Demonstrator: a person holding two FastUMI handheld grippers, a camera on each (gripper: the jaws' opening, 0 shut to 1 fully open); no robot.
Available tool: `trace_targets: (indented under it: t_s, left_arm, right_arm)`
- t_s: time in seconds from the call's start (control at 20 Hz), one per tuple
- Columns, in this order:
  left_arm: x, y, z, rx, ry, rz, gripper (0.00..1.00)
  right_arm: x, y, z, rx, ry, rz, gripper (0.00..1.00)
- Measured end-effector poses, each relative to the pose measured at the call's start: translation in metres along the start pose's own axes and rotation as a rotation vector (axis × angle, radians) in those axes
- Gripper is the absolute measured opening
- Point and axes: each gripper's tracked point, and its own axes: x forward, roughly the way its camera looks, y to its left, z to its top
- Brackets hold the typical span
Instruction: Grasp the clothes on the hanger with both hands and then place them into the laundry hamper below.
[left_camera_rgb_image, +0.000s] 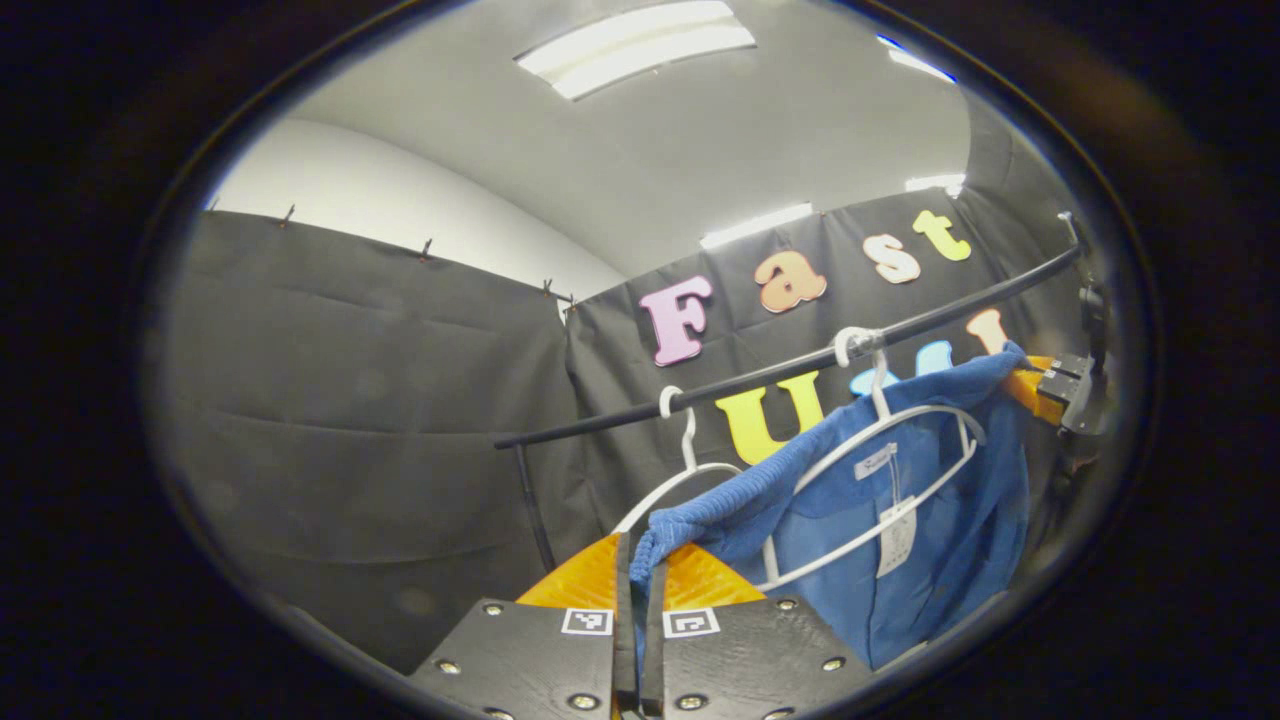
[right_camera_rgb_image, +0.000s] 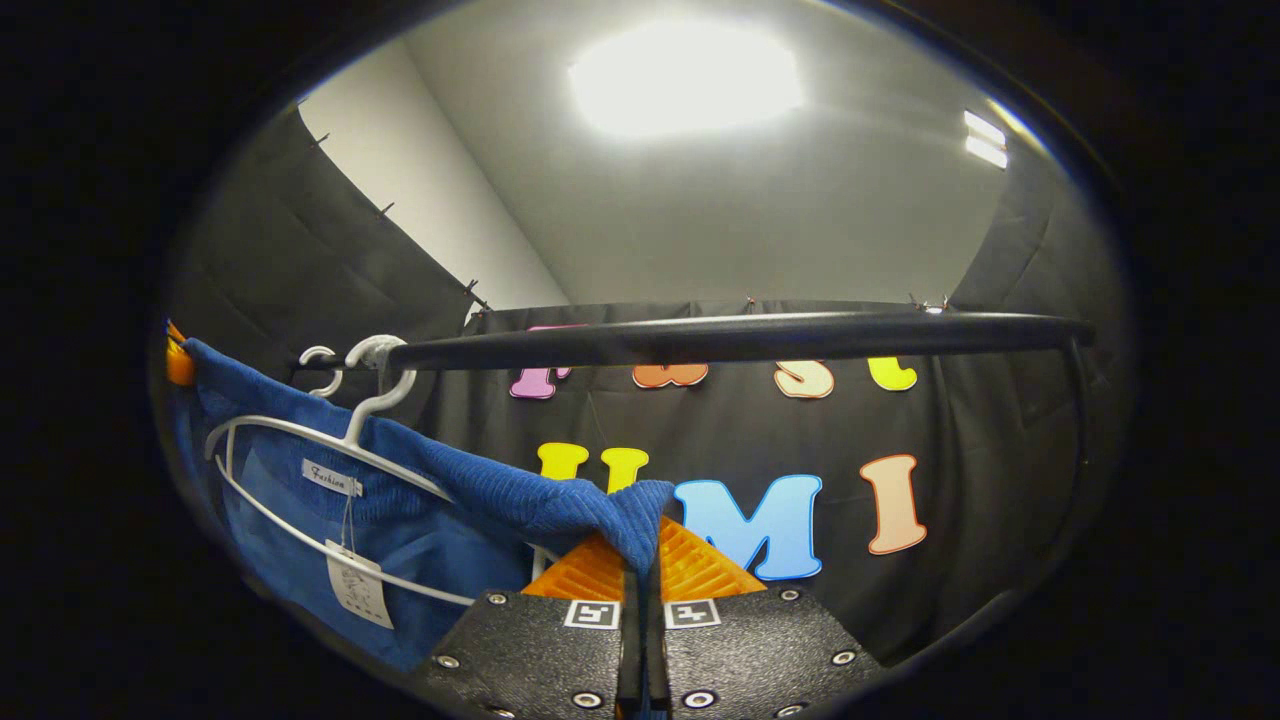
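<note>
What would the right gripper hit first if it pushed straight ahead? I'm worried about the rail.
Likely the black booth cloth behind. The right gripper, shut on the blue garment, points below the rail, so the rail seems clear, though depth is hard to judge.

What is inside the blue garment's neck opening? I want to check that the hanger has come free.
Inside the blue garment a white hanger shows, hooked on the black rail, plus tags. Its lower part is covered by fabric.
</note>
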Motion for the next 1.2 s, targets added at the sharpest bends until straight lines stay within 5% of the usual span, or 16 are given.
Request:
trace_targets:
  t_s: [0.5, 1.2]
  left_arm:
    - [0.039, 0.016, -0.002, 0.005, -0.042, -0.003, 0.02]
    - [0.068, -0.019, -0.063, 0.015, 0.062, -0.101, 0.03]
  right_arm:
    - [0.031, -0.006, -0.011, -0.113, -0.070, -0.019, 0.02]
    - [0.055, -0.006, -0.092, -0.048, 0.118, -0.049, 0.02]
